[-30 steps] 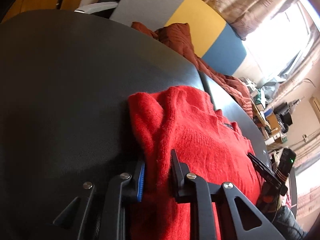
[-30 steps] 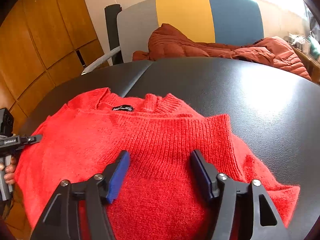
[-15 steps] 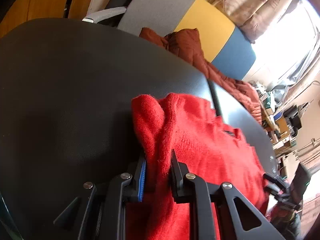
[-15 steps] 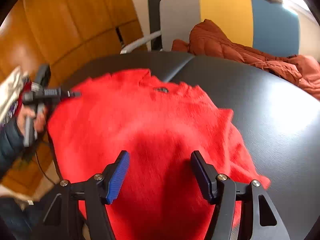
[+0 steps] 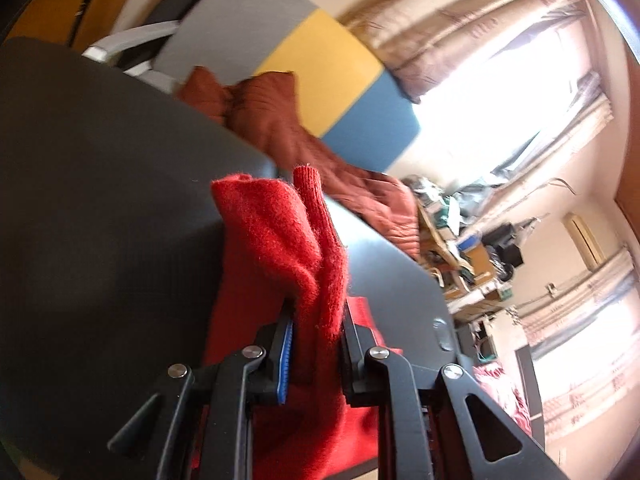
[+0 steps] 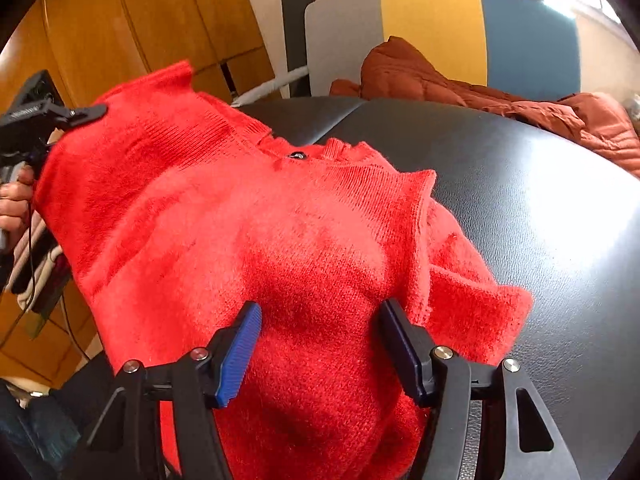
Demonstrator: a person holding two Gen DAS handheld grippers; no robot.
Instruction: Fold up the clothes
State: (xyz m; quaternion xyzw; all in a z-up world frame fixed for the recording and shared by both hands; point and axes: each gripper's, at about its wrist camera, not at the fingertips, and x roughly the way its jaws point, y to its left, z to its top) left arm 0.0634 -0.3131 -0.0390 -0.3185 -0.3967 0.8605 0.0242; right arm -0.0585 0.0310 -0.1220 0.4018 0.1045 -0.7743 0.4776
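A red knit sweater (image 6: pixel 248 220) lies partly on the black table (image 6: pixel 540 208), its left side lifted. My left gripper (image 5: pixel 314 344) is shut on a bunched fold of the sweater (image 5: pixel 280 240) and holds it up above the table; it also shows in the right wrist view (image 6: pixel 76 114) at the sweater's upper left edge. My right gripper (image 6: pixel 320 344) is open, its jaws wide apart over the sweater's lower part, with cloth between them but not pinched.
A grey, yellow and blue chair back (image 6: pixel 440 28) stands behind the table with a rust-brown jacket (image 6: pixel 480 92) draped on it. Wooden cabinets (image 6: pixel 140 24) are at the left. Cluttered shelves (image 5: pixel 460 248) stand by a bright window.
My left gripper has lifted its side of the sweater off the table and carried it up and inward. The right gripper stays open over the lower cloth.
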